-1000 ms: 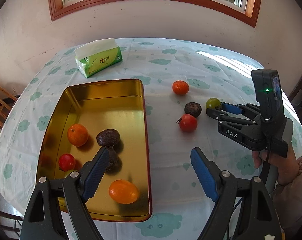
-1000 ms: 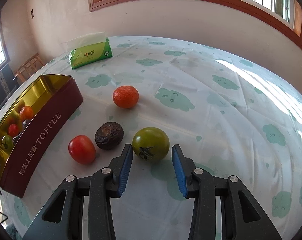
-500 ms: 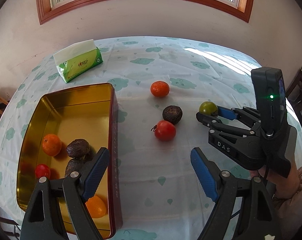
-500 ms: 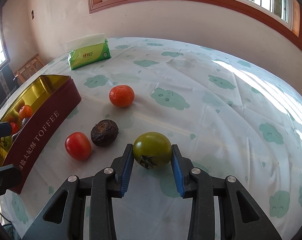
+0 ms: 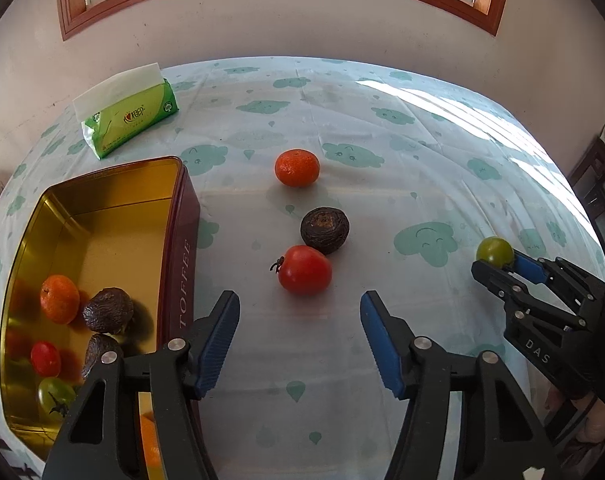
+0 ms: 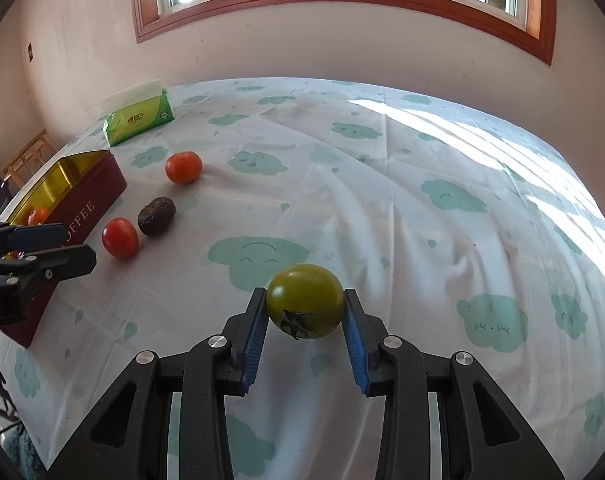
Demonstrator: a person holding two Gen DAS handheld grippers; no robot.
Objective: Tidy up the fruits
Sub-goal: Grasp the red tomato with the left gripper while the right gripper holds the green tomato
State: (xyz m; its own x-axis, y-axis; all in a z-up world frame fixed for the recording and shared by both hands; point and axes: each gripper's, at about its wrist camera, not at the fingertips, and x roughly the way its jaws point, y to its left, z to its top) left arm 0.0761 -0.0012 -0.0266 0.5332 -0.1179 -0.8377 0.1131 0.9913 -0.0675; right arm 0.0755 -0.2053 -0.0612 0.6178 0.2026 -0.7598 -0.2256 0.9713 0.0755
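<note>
- Left wrist view: the left gripper [image 5: 300, 318] hovers with its jaws closing and nothing between them, just short of a round red tomato [image 5: 305, 269] on the cloud-print tablecloth [image 5: 422, 184]. A wrinkled dark fruit [image 5: 325, 230] touches the tomato; an orange mandarin [image 5: 297, 167] lies beyond. The gold-lined red toffee tin [image 5: 182, 248] holds more fruit.
- Right wrist view: the right gripper [image 6: 305, 312] clamps a round green tomato [image 6: 305, 300] between blue pads.

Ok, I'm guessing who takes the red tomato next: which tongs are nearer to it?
Left. The left tongs hang just in front of the red tomato, closing with nothing between them. The right tongs are off to its side, shut on the green tomato.
</note>
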